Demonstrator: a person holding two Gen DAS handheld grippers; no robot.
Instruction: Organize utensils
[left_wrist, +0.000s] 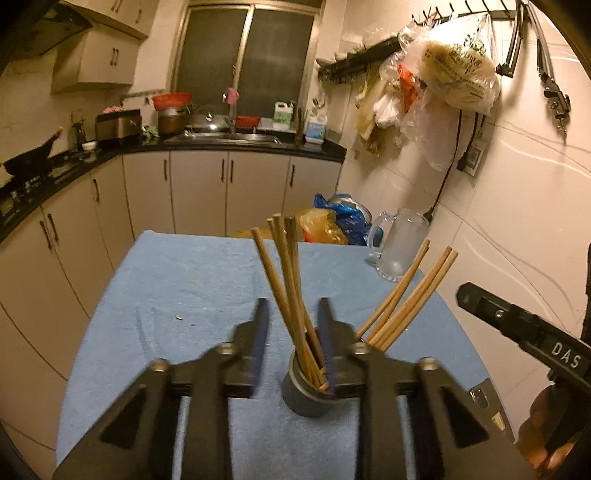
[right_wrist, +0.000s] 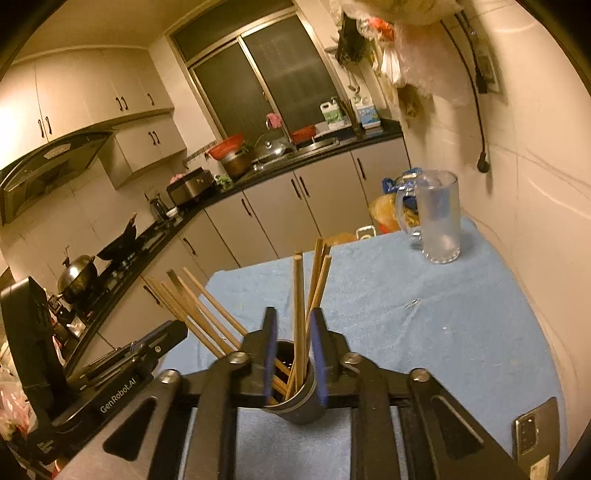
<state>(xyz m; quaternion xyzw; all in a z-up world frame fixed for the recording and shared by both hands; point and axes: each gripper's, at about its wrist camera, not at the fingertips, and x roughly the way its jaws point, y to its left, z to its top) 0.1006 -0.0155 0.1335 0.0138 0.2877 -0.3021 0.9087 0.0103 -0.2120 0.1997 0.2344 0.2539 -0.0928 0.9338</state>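
Both grippers (left_wrist: 293, 341) (right_wrist: 293, 354) spread, chopsticks (left_wrist: 291, 295) loose between pads; bumping them risks tipping holder (left_wrist: 304, 393).

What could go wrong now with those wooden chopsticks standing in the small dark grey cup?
The small dark grey cylindrical cup is narrow, and the long wooden chopsticks fan out far past its rim, so it might tip on the soft blue towel. The left gripper and the right gripper each have fingers on either side of some sticks. Backing off carelessly could snag them and knock the cup over.
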